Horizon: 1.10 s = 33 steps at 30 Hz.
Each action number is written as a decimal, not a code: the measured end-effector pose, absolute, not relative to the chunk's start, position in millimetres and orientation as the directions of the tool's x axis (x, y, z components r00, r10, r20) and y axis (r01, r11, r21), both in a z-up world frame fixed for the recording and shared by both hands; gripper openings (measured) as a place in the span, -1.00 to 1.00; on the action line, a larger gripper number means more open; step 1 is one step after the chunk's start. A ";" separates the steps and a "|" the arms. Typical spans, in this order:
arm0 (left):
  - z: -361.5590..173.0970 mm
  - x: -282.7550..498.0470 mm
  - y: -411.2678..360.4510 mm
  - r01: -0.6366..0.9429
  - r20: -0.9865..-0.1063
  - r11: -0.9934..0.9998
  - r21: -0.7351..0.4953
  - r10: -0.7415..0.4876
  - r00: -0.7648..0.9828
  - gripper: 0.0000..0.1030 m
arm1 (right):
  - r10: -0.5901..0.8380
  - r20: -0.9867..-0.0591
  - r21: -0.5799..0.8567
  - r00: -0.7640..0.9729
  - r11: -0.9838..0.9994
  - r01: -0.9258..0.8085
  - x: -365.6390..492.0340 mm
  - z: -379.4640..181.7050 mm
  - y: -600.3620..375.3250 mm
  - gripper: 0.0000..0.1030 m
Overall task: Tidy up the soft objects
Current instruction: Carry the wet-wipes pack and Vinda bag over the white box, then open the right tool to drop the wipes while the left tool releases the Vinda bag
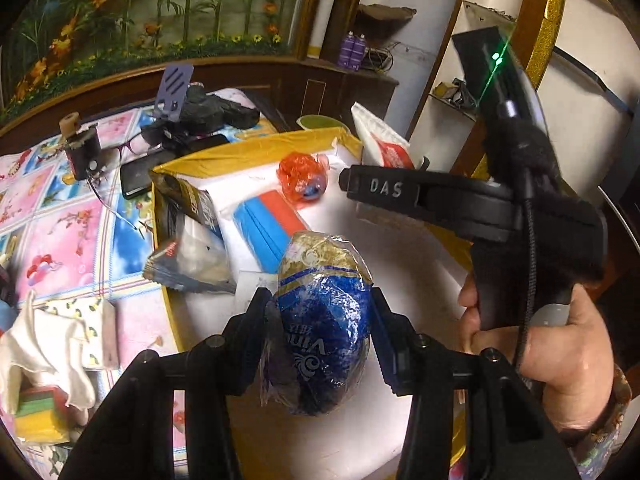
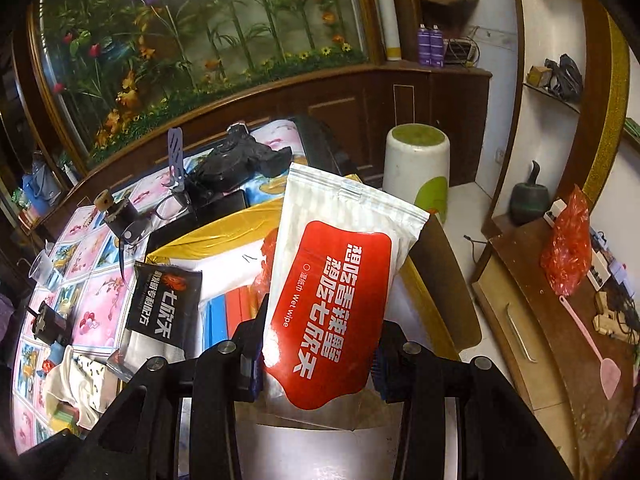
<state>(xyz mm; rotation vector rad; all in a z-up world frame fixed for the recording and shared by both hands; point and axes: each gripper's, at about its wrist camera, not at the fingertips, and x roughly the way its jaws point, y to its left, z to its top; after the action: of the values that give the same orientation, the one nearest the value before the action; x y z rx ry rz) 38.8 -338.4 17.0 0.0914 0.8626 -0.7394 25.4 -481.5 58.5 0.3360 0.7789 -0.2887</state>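
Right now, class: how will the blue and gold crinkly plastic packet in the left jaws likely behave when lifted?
The blue and gold crinkly plastic packet bulges roundly, so probably soft and squashy. Its glossy film may slip. It looks light for its size.

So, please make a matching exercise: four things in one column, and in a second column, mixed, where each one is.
Things:
1. round blue and gold foil packet
2. white wet-wipe pouch with red label
3. crumpled orange plastic bag
4. flat blue and red block

Places:
A. lying in the box, beyond the foil packet
B. gripped in the right claw
C. at the far end of the box
D. gripped in the left claw

Pairs: 1-D, 2-B, 3-C, 4-A
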 end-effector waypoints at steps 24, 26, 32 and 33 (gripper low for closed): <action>2.1 36.1 -334.7 0.655 -0.726 0.721 -0.225 -0.573 0.381 -0.08 | -0.385 -0.462 0.118 0.799 0.866 0.486 -23.0 118.3 -454.6 0.97; 2.4 34.3 -334.6 0.659 -0.723 0.719 -0.220 -0.574 0.384 -0.08 | -0.419 -0.417 0.143 0.806 0.846 0.514 -34.4 123.8 -453.9 0.97; 3.3 31.8 -334.5 0.664 -0.717 0.718 -0.209 -0.574 0.395 -0.08 | -0.381 -0.517 0.127 0.767 0.852 0.509 -20.0 110.6 -456.2 0.78; 3.9 31.9 -334.1 0.664 -0.715 0.719 -0.207 -0.574 0.399 -0.08 | -0.383 -0.509 0.124 0.771 0.854 0.506 -21.3 110.3 -455.0 0.74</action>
<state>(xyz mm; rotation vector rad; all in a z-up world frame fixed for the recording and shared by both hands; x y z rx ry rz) 31.9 -334.1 3.9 0.1173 0.8552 -0.7853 -21.3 -455.0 110.3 0.2616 0.4918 -0.4880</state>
